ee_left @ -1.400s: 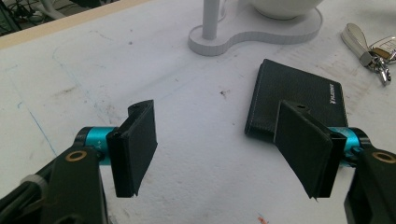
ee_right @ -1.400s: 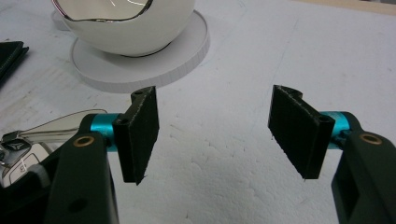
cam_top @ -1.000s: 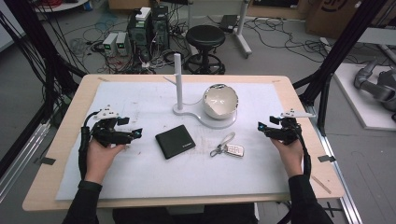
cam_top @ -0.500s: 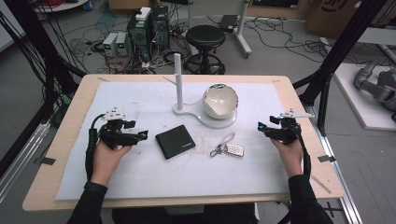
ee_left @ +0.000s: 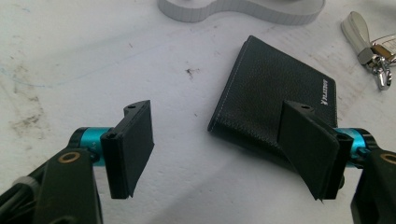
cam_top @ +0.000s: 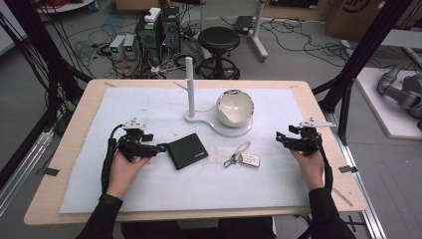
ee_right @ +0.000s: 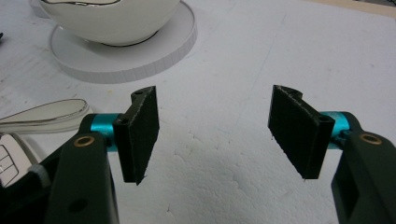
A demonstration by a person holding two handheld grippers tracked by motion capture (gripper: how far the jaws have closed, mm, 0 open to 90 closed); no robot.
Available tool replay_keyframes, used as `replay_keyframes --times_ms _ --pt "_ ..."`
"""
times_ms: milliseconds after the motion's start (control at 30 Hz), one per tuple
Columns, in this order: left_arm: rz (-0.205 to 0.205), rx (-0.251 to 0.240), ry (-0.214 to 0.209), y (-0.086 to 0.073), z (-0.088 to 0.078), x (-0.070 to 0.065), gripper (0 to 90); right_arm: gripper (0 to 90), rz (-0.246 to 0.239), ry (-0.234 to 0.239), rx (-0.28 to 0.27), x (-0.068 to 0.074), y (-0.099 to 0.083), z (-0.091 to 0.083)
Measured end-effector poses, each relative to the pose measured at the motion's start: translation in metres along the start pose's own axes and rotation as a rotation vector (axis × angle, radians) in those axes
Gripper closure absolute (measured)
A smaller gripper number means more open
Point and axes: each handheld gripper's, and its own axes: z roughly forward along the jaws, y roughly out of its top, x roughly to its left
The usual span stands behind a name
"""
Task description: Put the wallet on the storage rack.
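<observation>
- Your left tool [cam_top: 158, 148] sits at the near-left edge of the one black wallet [cam_top: 187, 150], its jaws spread wide and nothing pinched between them.
- In the left gripper view, one pad stands in front of the wallet's [ee_left: 275, 105] near corner, while the other pad is over bare mat, well clear of the leather.
- The log-free reading of the frames is plain: those jaws have just been closing a little, yet the wallet is not gripped.
- The wallet lies flat on the white mat [cam_top: 149, 112], left of centre, turned at an angle to the table [cam_top: 74, 119] edges.
- Your right tool [cam_top: 280, 139] rests near the mat's right edge, released, with bare mat between its pads [ee_right: 140, 135].
- Open room: a broad bare strip of mat runs along the near side in front of both hands, and another lies in the far left part.
- One key fob on a ring [cam_top: 243, 158] lies just right of the wallet, apart from it.
- One white stand [cam_top: 199, 119] with one upright post [cam_top: 189, 82] sits at the far centre; one white bowl [cam_top: 235, 107] rests on its round base.
- Count: two tools, one wallet, one key fob, one stand, one bowl.
</observation>
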Motion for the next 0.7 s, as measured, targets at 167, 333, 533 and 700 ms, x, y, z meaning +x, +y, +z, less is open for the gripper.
replay_keyframes --times_ms 167,333,533,700 --pt "-0.004 0.017 -0.004 -0.002 0.005 -0.002 27.3 34.4 -0.013 0.001 0.007 0.002 0.000 0.001" --pt "-0.030 0.039 0.000 -0.004 0.011 0.000 27.5 34.4 -0.011 0.003 0.009 0.003 0.000 0.002" --pt "-0.075 0.037 -0.011 -0.007 0.014 0.001 28.1 34.4 -0.017 0.001 0.010 0.003 0.000 0.003" --pt "-0.129 0.038 -0.019 -0.011 0.021 0.002 28.1 34.4 -0.019 0.002 0.015 0.003 0.000 0.004"
